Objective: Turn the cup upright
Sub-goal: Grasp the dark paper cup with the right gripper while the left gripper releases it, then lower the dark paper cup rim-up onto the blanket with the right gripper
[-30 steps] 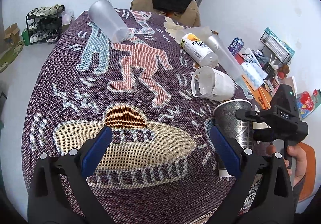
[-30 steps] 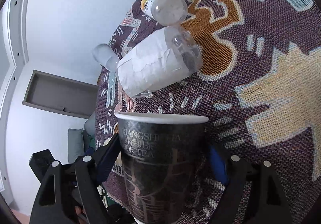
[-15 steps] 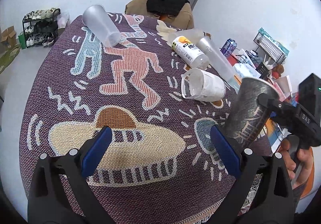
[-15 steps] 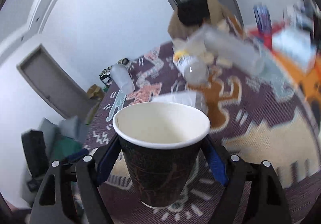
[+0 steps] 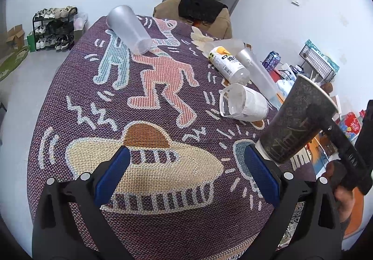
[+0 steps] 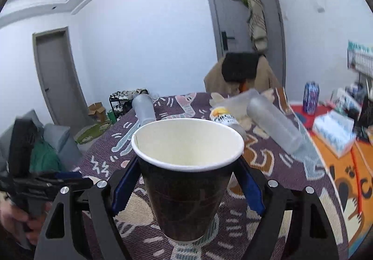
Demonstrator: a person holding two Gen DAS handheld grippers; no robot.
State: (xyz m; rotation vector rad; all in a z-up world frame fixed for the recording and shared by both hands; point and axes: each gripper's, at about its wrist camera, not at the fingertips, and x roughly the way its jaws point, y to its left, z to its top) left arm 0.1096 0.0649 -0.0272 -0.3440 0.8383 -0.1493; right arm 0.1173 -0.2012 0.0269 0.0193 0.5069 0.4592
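A dark paper cup [image 6: 186,180] with a white rim and cream inside stands mouth up between the blue pads of my right gripper [image 6: 187,186], which is shut on its body. In the left wrist view the same cup [image 5: 296,122] tilts to the right, its base just above the patterned tablecloth [image 5: 149,101] at the right edge. My left gripper [image 5: 186,178] is open and empty above the near part of the cloth, left of the cup.
Lying on the cloth: a frosted plastic cup [image 5: 128,29] at the far left, a white bottle [image 5: 228,65], a long frosted cup [image 5: 258,71] and a crumpled clear cup [image 5: 242,104]. A chair with a dark bag [image 5: 200,8] stands behind the table. Clutter lies off the right edge.
My right gripper has turned the paper cup from a sideways pose to mouth up, then lowered it toward the cloth. The left gripper stays open and nearly still.
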